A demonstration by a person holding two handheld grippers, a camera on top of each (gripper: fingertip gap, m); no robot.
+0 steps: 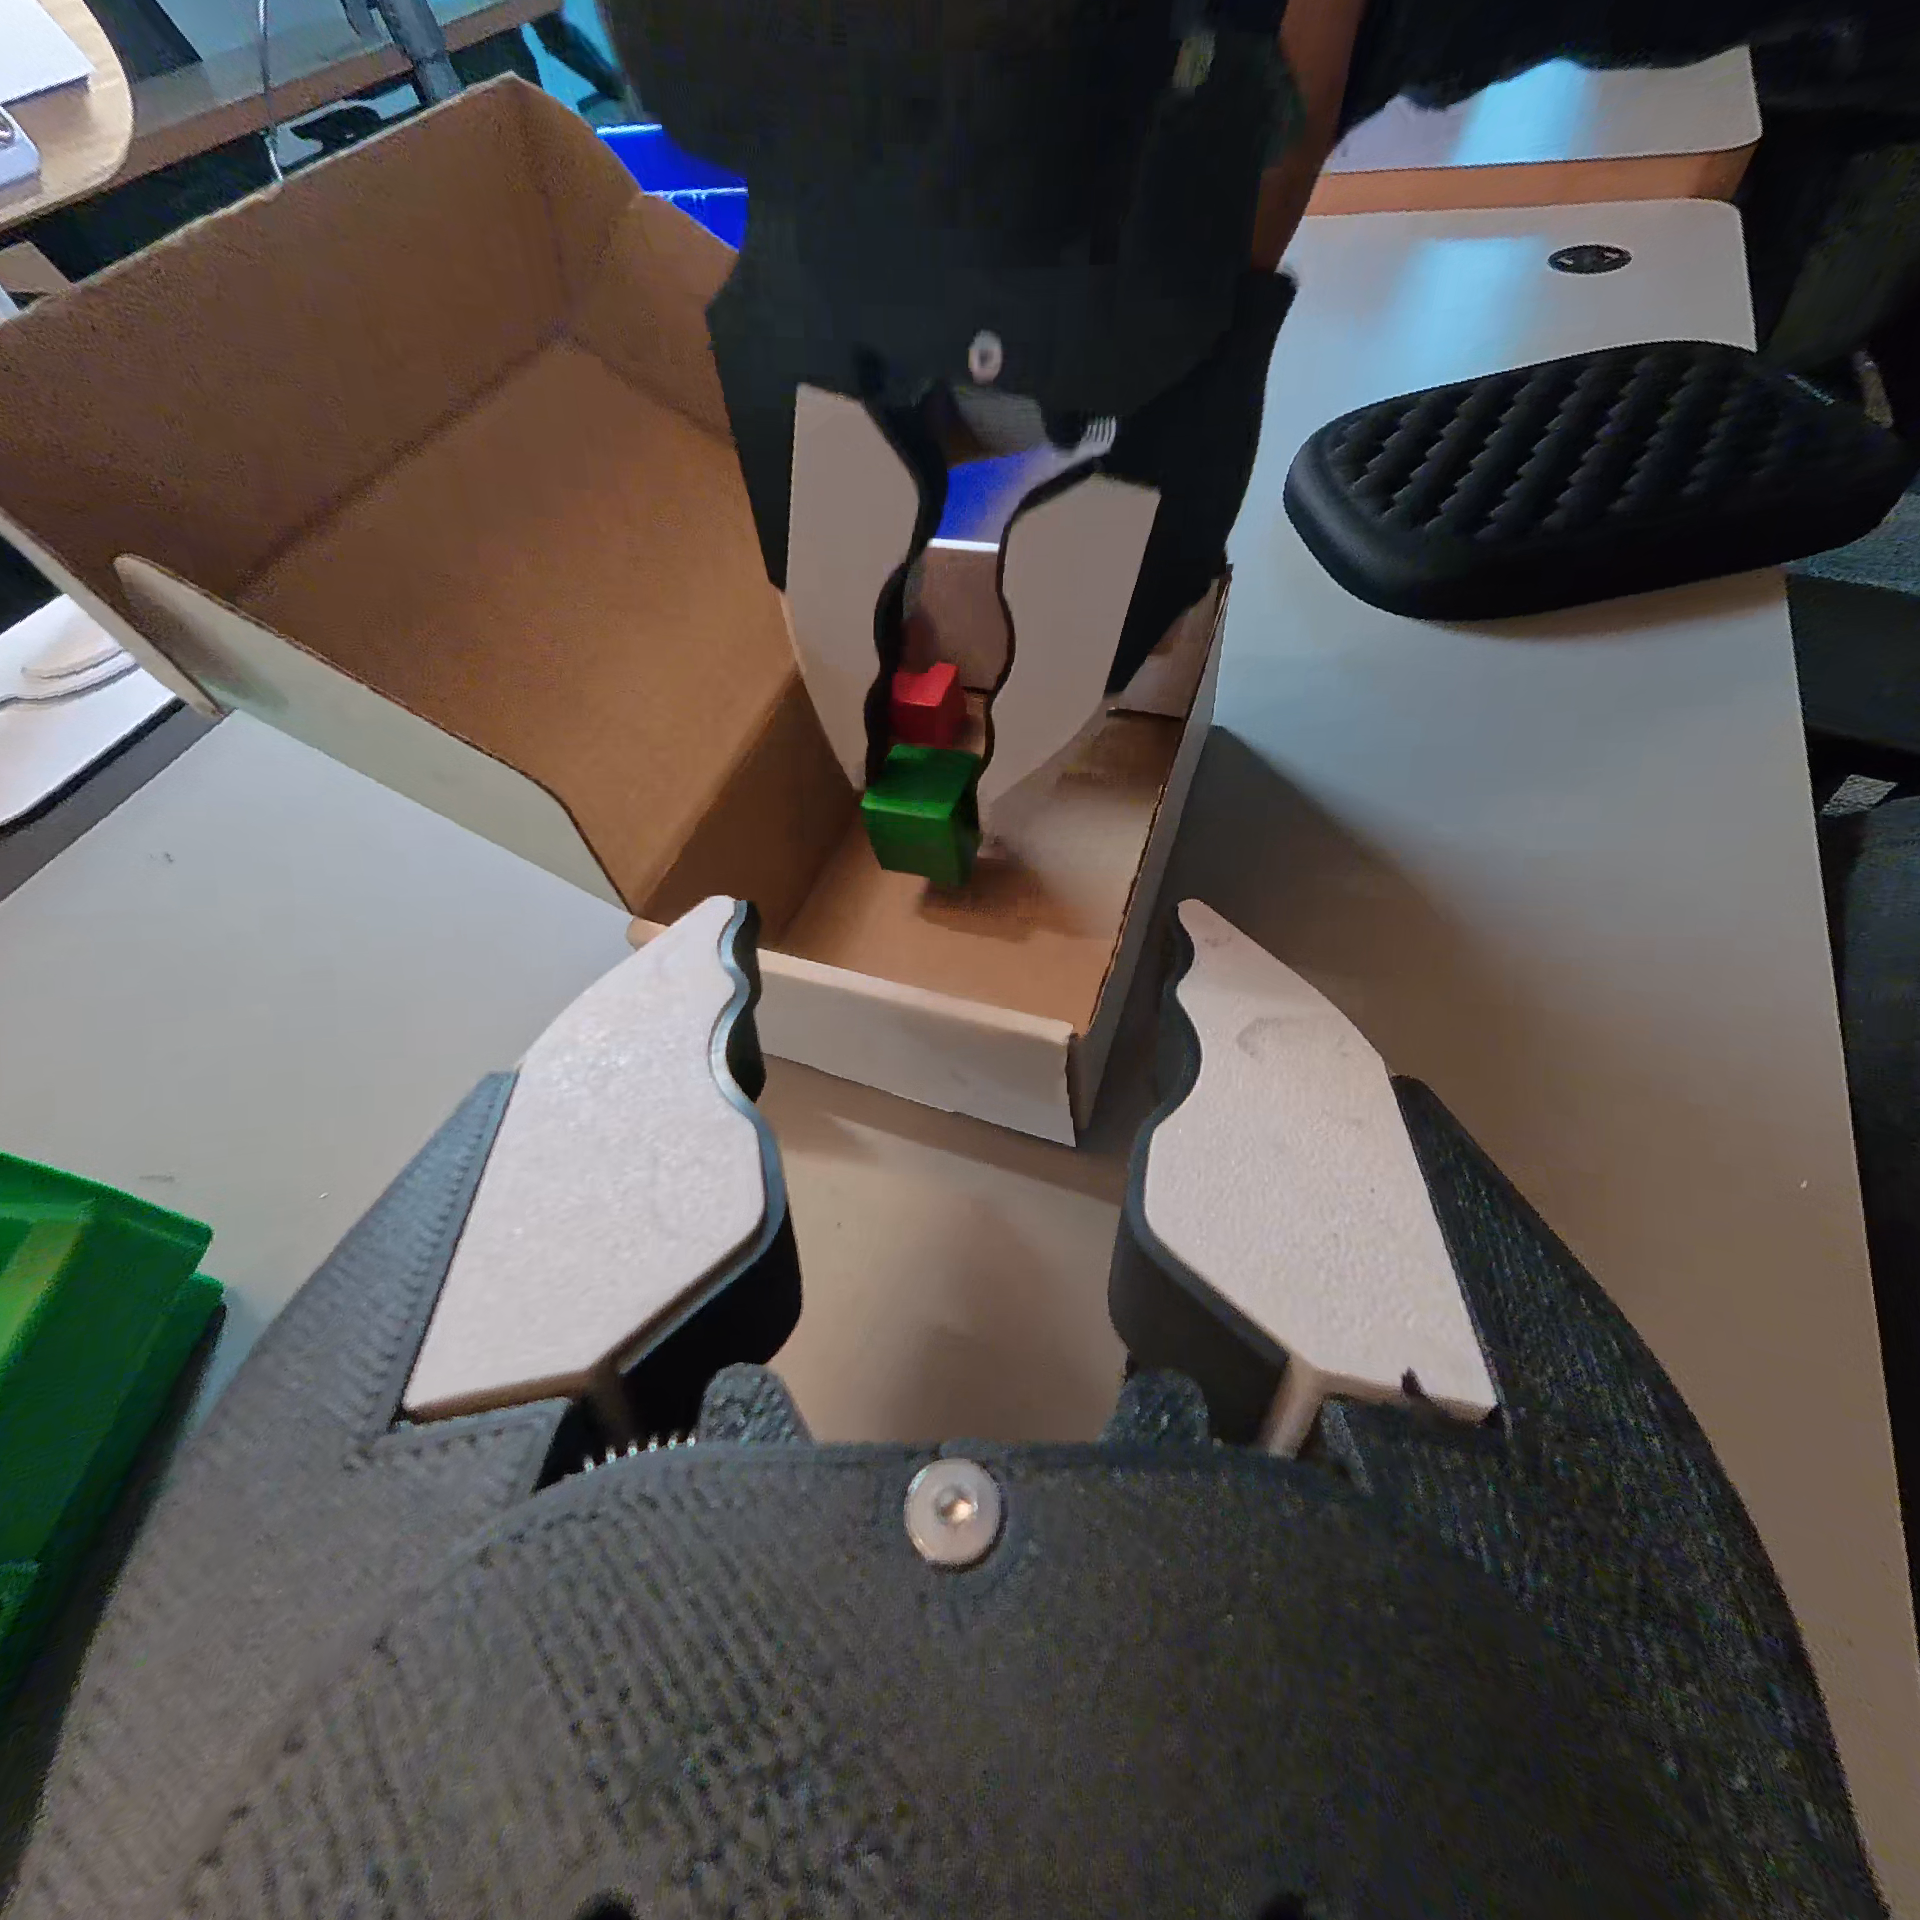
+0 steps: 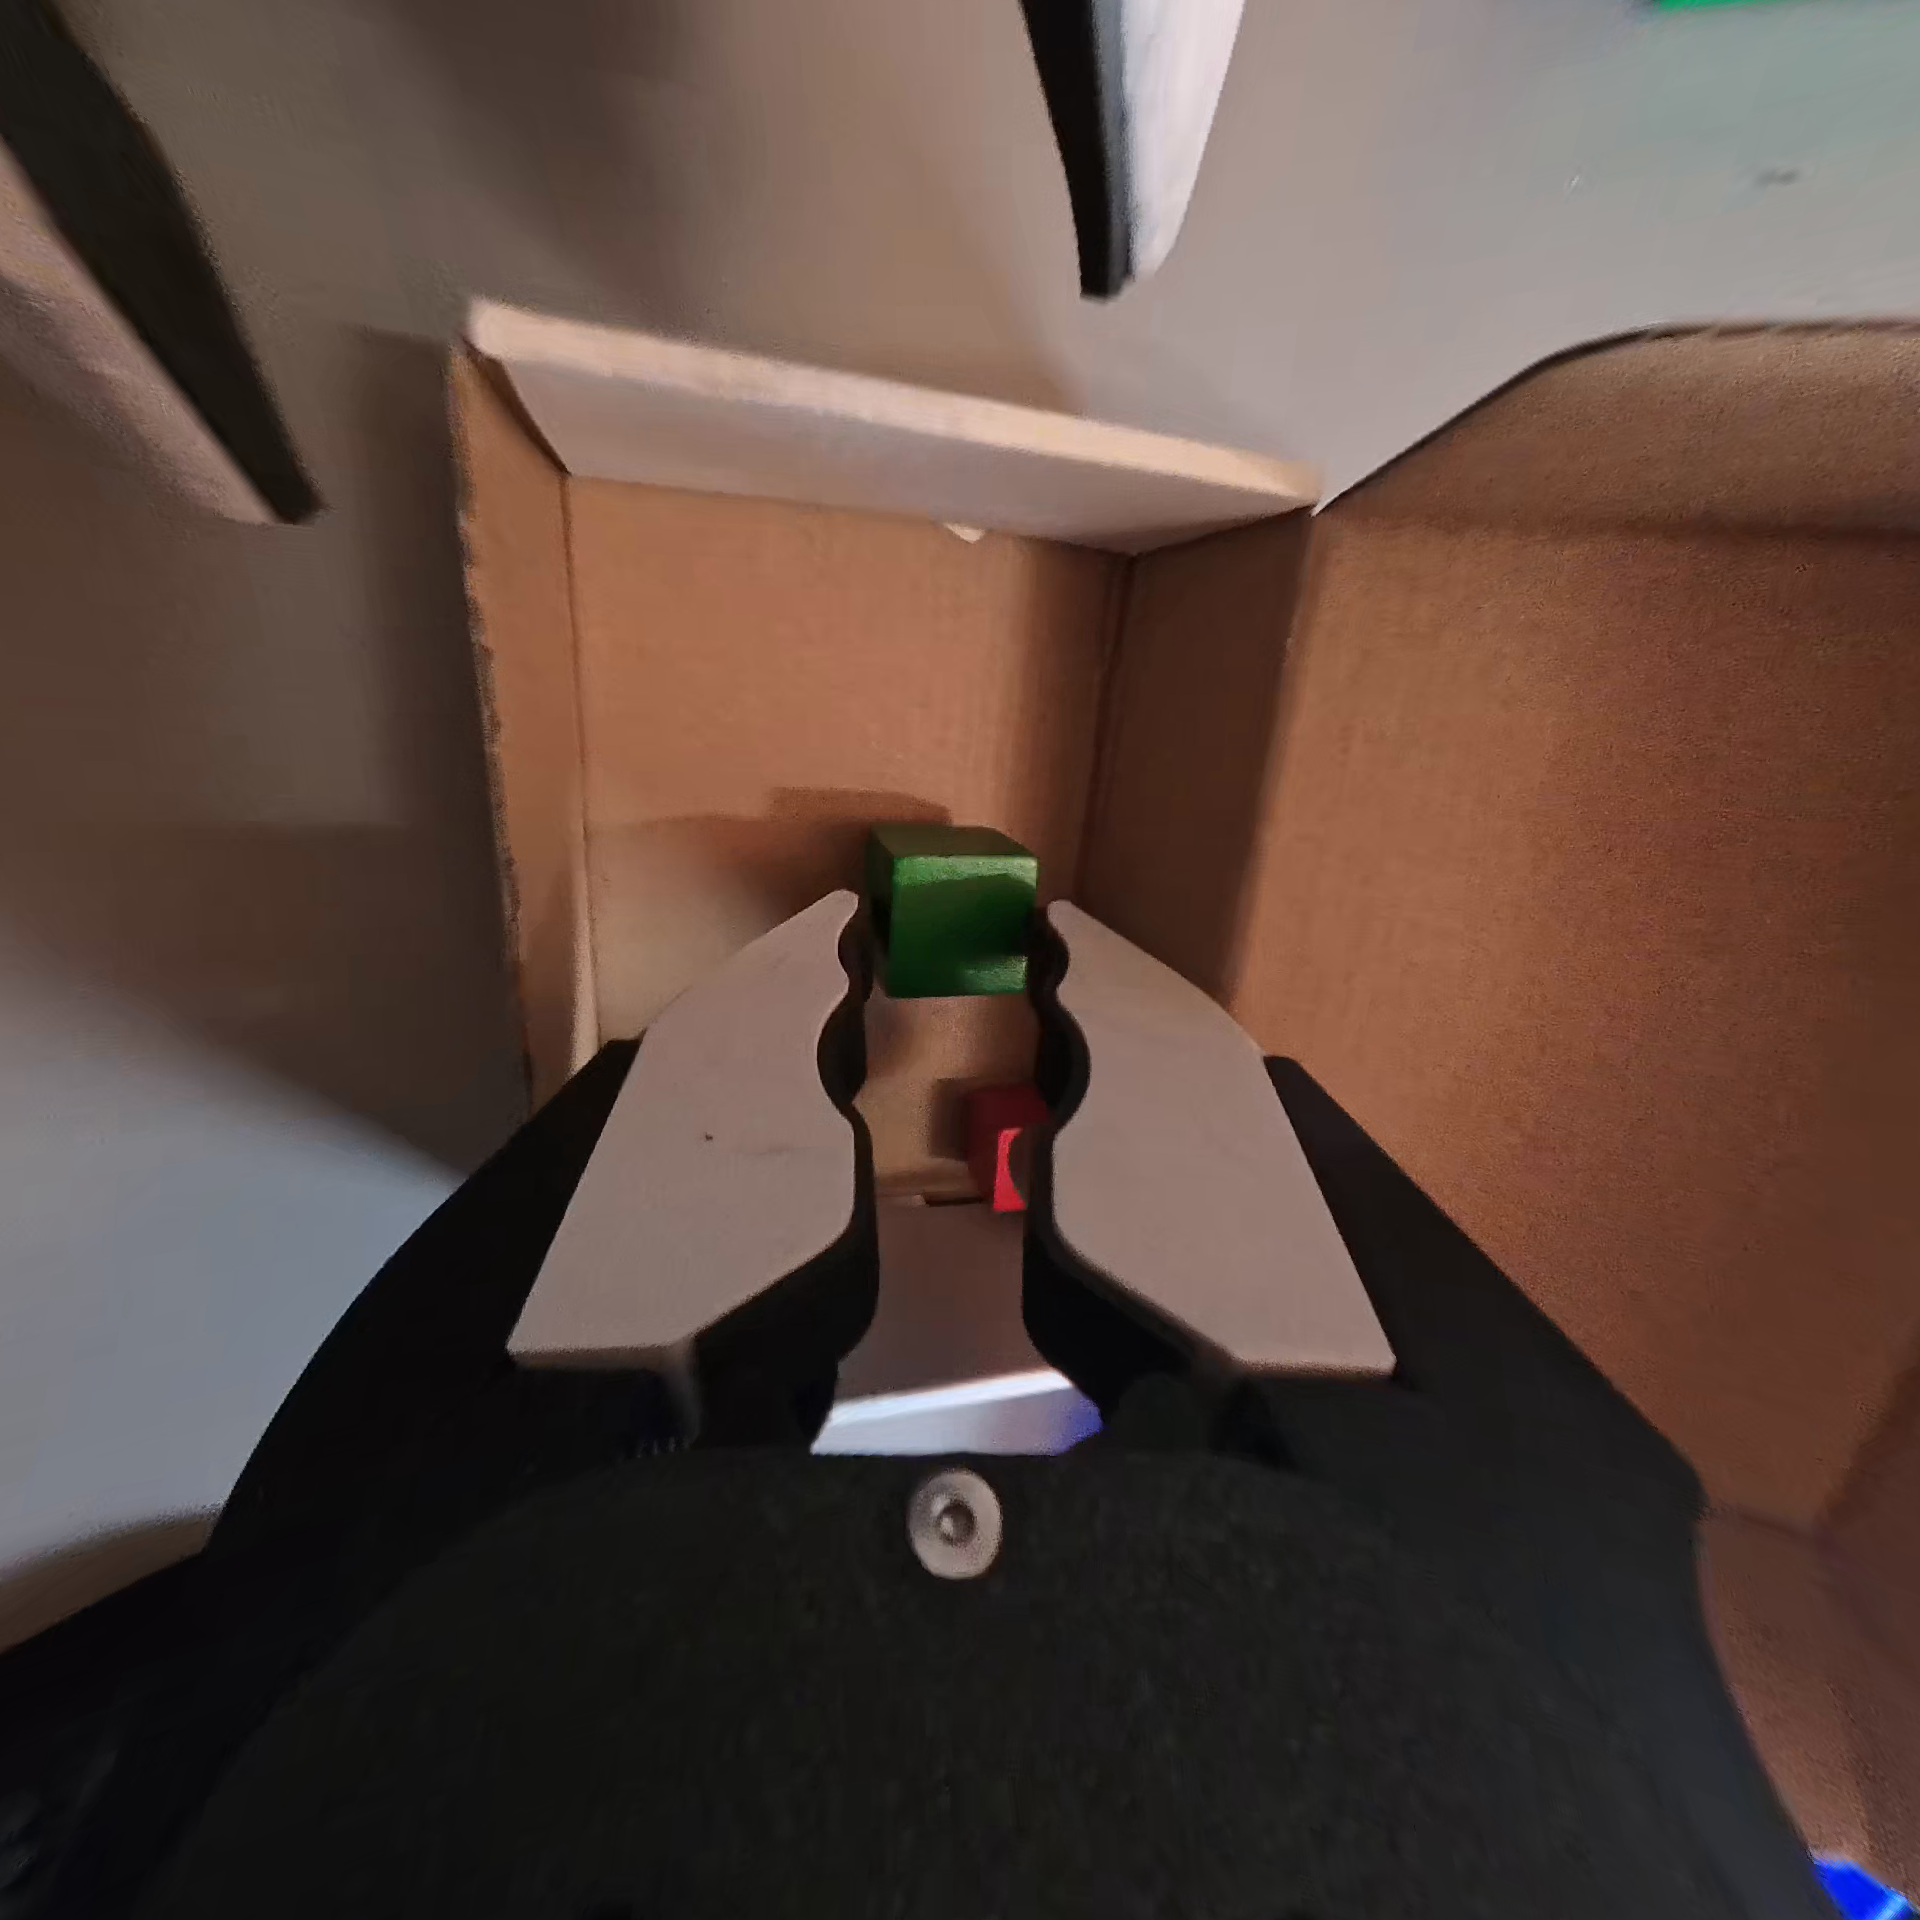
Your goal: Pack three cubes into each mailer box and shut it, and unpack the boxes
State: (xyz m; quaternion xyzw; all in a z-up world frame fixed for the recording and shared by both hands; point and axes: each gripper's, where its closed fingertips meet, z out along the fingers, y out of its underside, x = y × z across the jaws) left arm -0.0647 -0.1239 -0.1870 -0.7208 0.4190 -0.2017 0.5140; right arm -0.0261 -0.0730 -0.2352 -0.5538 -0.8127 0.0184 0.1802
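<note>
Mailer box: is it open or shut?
Open. The mailer box has its lid swung back, showing the green cube and red cube inside.

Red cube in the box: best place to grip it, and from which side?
Judging by its pose, take the red cube by two opposite flat side faces, coming straight down from above. It sits low on the mailer box floor, walls close by, and the right gripper holds the green cube beside it.

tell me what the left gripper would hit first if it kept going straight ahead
Probably the near white wall of the open mailer box, just beyond the open left gripper. The right gripper, holding the green cube, is farther inside.
</note>
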